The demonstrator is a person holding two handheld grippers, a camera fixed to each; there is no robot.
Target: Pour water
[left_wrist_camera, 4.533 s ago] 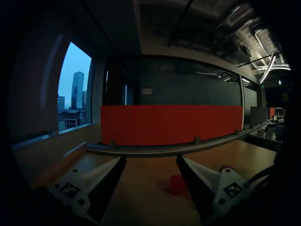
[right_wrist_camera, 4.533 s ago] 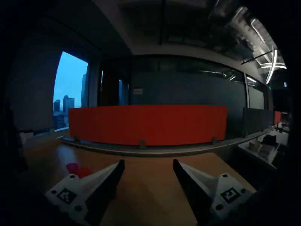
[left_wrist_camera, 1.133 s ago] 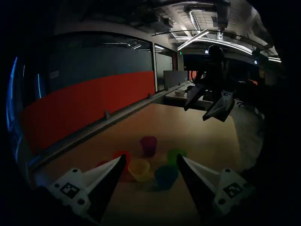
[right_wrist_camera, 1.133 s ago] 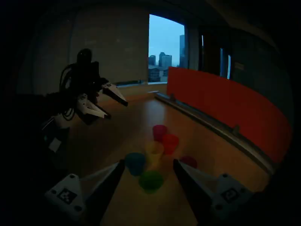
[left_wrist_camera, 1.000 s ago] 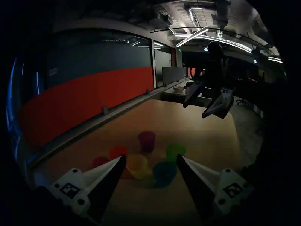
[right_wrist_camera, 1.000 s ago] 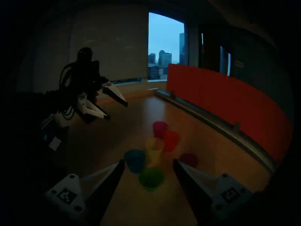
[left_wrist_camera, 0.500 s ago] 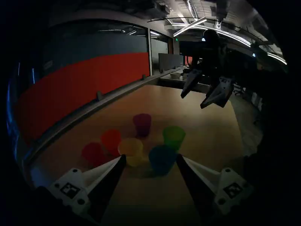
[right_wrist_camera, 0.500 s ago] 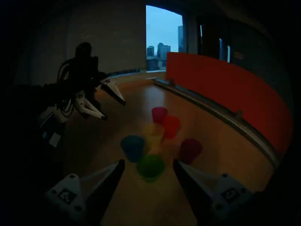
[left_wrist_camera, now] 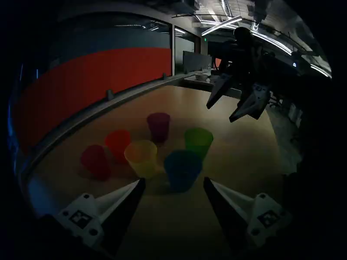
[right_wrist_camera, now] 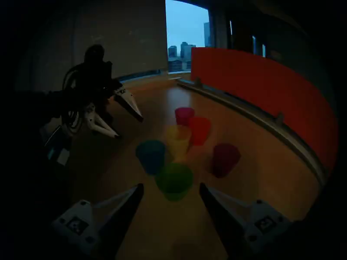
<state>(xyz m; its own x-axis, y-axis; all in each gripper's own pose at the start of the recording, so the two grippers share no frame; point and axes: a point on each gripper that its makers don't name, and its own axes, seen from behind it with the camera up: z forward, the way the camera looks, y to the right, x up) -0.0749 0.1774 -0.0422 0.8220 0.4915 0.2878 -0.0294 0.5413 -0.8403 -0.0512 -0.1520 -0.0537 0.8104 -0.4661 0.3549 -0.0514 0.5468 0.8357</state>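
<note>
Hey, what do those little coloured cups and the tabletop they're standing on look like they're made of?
The small coloured cups, such as the blue cup and the yellow cup, look like plastic: one even colour each, thin rims and a dull sheen, though the dim light leaves it open. The tabletop looks like wood or wood-look laminate: warm tan, smooth, softly reflective.

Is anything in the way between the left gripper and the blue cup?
No. The blue cup is the nearest one, straight ahead of the left gripper with its fingers open, and nothing visible stands between them.
</note>
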